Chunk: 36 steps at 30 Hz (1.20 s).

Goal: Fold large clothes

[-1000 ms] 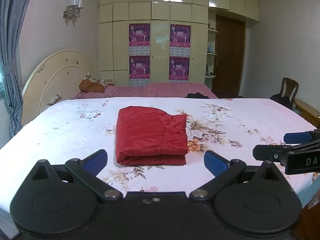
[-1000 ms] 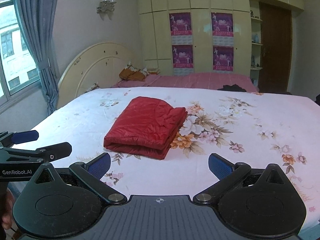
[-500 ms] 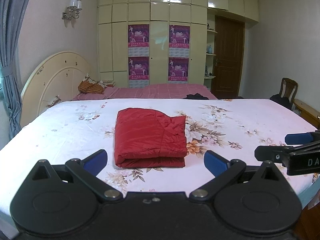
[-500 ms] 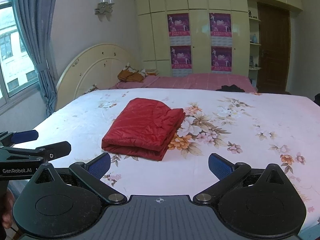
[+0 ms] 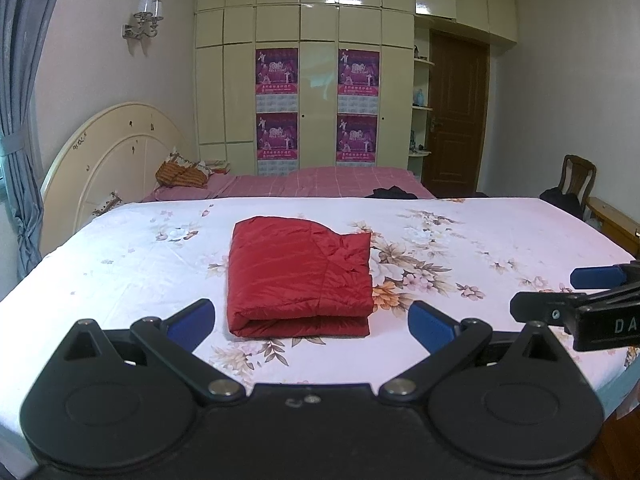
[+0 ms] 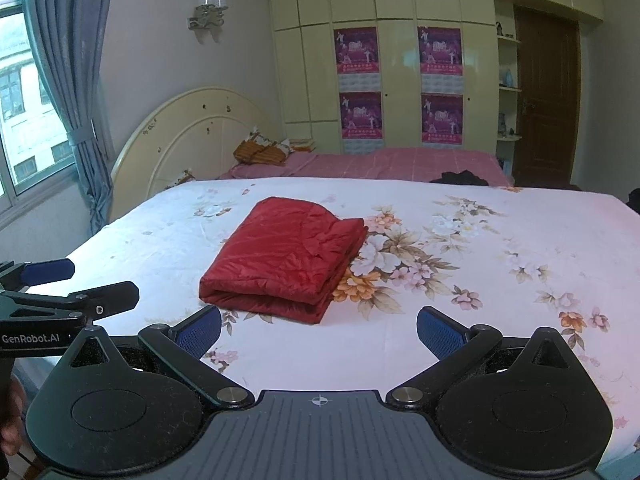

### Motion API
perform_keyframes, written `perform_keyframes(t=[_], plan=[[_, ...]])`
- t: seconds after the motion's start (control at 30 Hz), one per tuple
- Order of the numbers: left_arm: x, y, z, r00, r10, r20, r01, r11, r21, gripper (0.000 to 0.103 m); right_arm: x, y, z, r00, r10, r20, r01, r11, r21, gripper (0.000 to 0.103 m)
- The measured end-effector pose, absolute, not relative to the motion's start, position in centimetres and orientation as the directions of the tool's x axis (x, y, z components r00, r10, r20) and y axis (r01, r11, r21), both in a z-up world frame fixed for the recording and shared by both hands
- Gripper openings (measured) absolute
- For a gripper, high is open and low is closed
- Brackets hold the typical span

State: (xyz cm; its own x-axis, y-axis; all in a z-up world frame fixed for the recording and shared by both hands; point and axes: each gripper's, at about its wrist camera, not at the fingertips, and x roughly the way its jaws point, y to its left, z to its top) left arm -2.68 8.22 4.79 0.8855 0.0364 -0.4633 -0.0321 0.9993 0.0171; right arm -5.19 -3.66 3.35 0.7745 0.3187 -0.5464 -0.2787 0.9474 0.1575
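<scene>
A red quilted garment (image 5: pixel 300 276) (image 6: pixel 288 260) lies folded into a neat rectangle on the floral white bedsheet (image 5: pixel 460 248) (image 6: pixel 480 248). My left gripper (image 5: pixel 310 322) hovers over the bed's near edge, just short of the garment's folded front edge, open and holding nothing. My right gripper (image 6: pixel 318 330) stands likewise open and empty, a little to the right of the garment. Each gripper shows in the other's view at the side: the right one (image 5: pixel 592 288) and the left one (image 6: pixel 52 280).
A cream rounded headboard (image 5: pixel 108 160) stands at the left with blue curtains (image 6: pixel 72 100) beside it. A second bed with a pink cover (image 5: pixel 320 184) lies behind, before a cream wardrobe (image 5: pixel 320 100). At the right are a brown door (image 5: pixel 456 120) and a wooden chair (image 5: pixel 576 180).
Both grippers have drawn back and slightly upward from the bed, so the folded garment looks a little farther away. The garment itself has not moved.
</scene>
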Motion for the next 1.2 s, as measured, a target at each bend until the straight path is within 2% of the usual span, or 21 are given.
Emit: perform_keyframes(t=[1.2], plan=[[-2.0, 7.45, 5.02, 0.894, 0.04, -0.447, -0.03, 0.999, 0.029, 0.102, -4.77, -4.4, 3.67, 0.775, 0.319, -0.545, -0.279, 0.947, 0.158, 0.103]])
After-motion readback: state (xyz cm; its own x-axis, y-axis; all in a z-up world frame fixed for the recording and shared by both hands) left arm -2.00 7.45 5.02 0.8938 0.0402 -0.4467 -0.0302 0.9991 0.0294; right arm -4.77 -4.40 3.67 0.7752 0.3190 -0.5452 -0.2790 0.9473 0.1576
